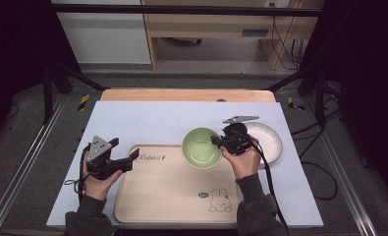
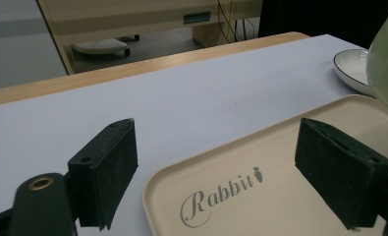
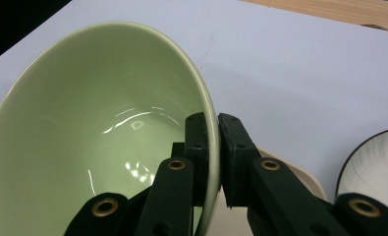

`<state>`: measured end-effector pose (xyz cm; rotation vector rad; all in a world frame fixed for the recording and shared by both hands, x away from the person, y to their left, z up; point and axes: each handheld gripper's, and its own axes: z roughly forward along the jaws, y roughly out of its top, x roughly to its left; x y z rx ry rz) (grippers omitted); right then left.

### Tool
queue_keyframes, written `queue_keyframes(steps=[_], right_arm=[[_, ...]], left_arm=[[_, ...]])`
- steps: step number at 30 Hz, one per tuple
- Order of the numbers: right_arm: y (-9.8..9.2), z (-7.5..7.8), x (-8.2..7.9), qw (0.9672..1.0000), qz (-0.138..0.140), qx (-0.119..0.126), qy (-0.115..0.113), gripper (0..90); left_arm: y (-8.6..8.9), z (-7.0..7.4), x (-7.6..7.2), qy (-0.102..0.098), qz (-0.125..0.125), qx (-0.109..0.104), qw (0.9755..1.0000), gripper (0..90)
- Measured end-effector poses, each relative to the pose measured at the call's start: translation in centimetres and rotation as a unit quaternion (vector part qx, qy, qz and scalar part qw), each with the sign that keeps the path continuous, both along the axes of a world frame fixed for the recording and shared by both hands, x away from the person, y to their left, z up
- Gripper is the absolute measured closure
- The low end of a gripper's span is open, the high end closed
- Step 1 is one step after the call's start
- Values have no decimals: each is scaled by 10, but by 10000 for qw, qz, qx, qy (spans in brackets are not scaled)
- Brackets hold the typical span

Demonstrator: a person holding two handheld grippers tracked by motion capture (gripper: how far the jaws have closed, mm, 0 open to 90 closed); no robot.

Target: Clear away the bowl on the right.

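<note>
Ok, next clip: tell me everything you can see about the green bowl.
The green bowl is round, pale green, glossy like glazed ceramic, and empty. The right tongs are shut on its rim, one jaw inside the wall and one outside. In the right gripper view it looks tilted. From above it sits over the far right corner of the beige tray, just left of the white plate; whether its base touches the tray cannot be told.

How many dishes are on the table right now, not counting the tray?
2. A green bowl sits at the tray's far right corner, its rim pinched by the right tongs. A white plate lies on the mat just right of it.
</note>
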<state>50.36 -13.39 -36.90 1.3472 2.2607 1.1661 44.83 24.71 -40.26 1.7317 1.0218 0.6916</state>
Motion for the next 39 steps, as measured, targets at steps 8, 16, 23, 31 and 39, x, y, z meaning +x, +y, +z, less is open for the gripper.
queue_keyframes(steps=[8, 16, 23, 31, 39], right_arm=[[10, -5, 3, 9999, 88, -47, 70, 839], [19, -10, 7, 9998, 130, -33, 154, 839], [27, -18, 12, 9996, 188, -31, 212, 839], [35, -29, 17, 9993, 168, -57, 334, 839], [40, -36, 21, 9990, 156, -98, 405, 839]], left_arm=[[0, 0, 0, 1, 2, -21, 10000, 156], [0, 0, 0, 8, -7, 4, 10000, 156], [0, 0, 0, -3, -6, -19, 10000, 156], [0, 1, 0, -5, -3, -35, 10000, 156], [1, 1, 0, -5, -1, -35, 10000, 156]])
